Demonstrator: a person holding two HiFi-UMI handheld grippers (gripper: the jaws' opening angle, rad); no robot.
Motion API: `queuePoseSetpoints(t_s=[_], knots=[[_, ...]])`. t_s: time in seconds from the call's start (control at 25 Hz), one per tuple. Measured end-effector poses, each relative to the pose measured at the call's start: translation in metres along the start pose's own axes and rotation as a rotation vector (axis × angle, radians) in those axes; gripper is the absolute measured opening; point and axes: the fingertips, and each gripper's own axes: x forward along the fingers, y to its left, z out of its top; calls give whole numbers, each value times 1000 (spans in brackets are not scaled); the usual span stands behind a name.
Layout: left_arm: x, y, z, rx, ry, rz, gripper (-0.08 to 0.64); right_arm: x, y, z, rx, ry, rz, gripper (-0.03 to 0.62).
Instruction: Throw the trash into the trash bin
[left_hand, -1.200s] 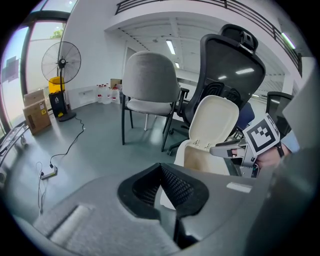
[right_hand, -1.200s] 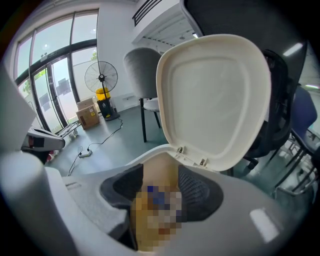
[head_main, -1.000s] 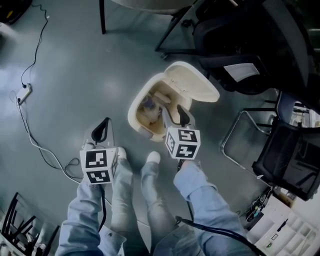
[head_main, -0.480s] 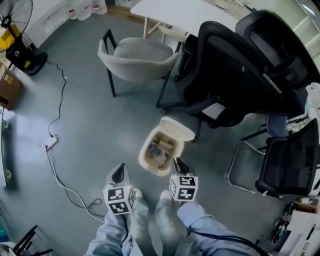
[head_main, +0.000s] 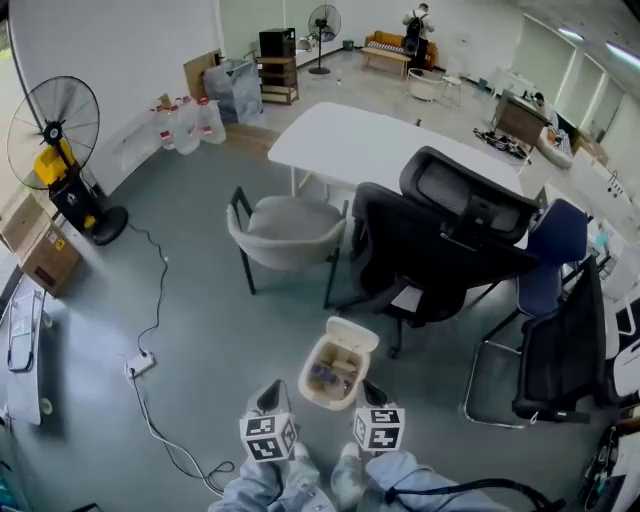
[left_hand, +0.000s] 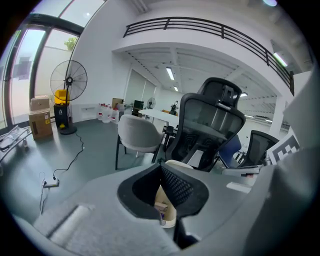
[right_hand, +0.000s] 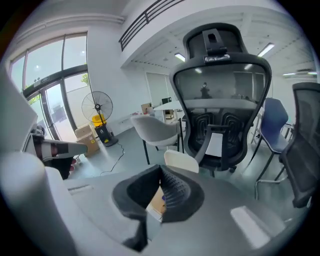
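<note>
The right gripper (head_main: 371, 391) has just clenched empty and the left gripper (head_main: 268, 396) sits clenched empty. Both have risen from the open cream plastic trash bin (head_main: 316, 360) at twelve o'clock. With mixed trash (head_main: 331, 373) inside, the task looks finished.

Cool, even light comes from blown-out windows (left_hand: 27, 65) on the left and ceiling strips (left_hand: 170, 74), leaving soft shadows and a dull sheen on the floor (head_main: 200, 310), while both gripper views bow into dark corners and the near fingers (left_hand: 177, 187) look soft.
</note>
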Motion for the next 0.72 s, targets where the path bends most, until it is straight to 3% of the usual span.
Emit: queuePoseSetpoints(t_s=[0.28, 0.48, 0.72], knots=[[-38, -10, 51, 87, -109, -28, 7, -52, -25, 64, -6, -177, -82, 3], [-52, -7, 89, 124, -180, -8, 8, -88, -65, 77, 41, -181, -181, 3], [-45, -14, 94, 123, -179, -20, 6, -115, -84, 78, 64, -195, -230, 3]])
